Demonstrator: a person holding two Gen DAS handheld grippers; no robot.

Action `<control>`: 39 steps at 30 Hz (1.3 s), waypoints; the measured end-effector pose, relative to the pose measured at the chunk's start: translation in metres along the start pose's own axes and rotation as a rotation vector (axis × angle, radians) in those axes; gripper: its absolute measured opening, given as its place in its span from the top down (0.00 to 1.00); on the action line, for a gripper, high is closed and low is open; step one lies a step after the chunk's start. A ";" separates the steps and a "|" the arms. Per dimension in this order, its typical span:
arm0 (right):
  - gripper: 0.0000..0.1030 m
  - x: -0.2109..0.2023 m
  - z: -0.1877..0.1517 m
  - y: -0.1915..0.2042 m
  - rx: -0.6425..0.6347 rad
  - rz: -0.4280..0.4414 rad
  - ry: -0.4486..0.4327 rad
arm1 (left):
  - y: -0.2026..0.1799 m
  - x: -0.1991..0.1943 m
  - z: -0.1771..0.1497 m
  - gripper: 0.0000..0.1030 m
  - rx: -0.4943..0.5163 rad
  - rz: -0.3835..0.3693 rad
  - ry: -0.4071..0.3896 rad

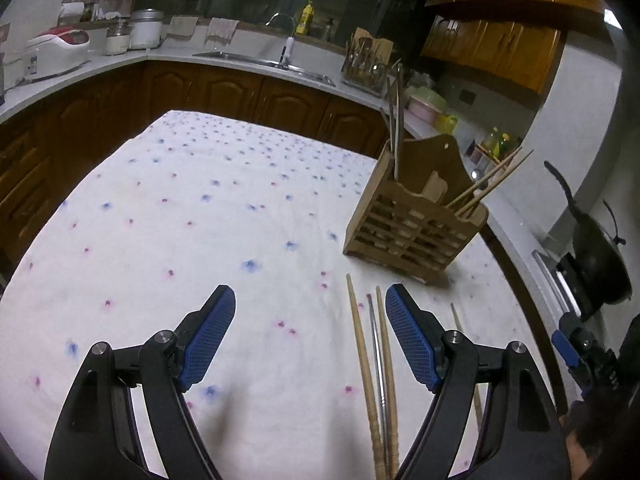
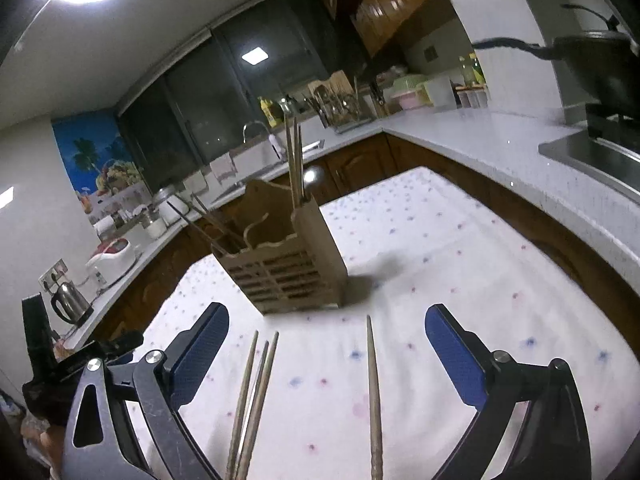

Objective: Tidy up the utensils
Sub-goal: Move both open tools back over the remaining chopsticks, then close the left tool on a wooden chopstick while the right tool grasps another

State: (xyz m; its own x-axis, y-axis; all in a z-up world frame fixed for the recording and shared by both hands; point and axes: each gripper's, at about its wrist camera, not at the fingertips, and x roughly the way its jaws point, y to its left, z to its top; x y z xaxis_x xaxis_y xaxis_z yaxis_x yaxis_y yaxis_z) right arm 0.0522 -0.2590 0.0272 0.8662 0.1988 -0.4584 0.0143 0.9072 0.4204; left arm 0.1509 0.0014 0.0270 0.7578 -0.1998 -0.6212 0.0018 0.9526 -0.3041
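A slatted wooden utensil holder (image 1: 414,220) stands on the flowered tablecloth (image 1: 200,220), with metal and wooden chopsticks upright in it; it also shows in the right wrist view (image 2: 288,256). Two wooden chopsticks (image 1: 366,368) and a thin metal one (image 1: 377,356) lie side by side on the cloth between my left gripper's fingers, near the right one. A single wooden chopstick (image 1: 464,344) lies further right. My left gripper (image 1: 310,340) is open and empty. My right gripper (image 2: 326,360) is open and empty above the group of chopsticks (image 2: 252,400) and the single chopstick (image 2: 374,396).
The table sits inside a U-shaped kitchen counter (image 1: 240,56) with a sink (image 1: 264,60), a dish rack (image 1: 366,66), a rice cooker (image 1: 56,48) and a kettle (image 2: 70,304). A black wok (image 1: 600,256) sits on the stove at the right.
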 end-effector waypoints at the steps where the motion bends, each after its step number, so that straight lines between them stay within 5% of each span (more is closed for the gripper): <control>1: 0.03 0.002 -0.002 0.000 -0.004 -0.002 0.008 | 0.000 0.001 -0.001 0.23 0.001 0.002 0.006; 19: 0.05 0.034 -0.020 0.001 -0.058 -0.030 0.143 | -0.014 0.041 -0.016 0.23 0.050 0.023 0.151; 25: 0.35 0.057 -0.023 0.000 -0.090 -0.061 0.221 | -0.030 0.064 -0.012 0.33 0.115 0.013 0.215; 39: 0.60 0.111 -0.016 -0.006 -0.165 -0.104 0.337 | -0.054 0.133 0.005 0.63 0.206 0.035 0.322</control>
State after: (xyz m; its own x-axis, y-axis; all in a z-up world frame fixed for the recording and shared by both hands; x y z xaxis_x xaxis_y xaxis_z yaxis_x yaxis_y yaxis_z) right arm 0.1408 -0.2365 -0.0386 0.6510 0.1883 -0.7354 -0.0108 0.9709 0.2391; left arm 0.2551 -0.0749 -0.0355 0.5160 -0.1970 -0.8336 0.1358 0.9797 -0.1474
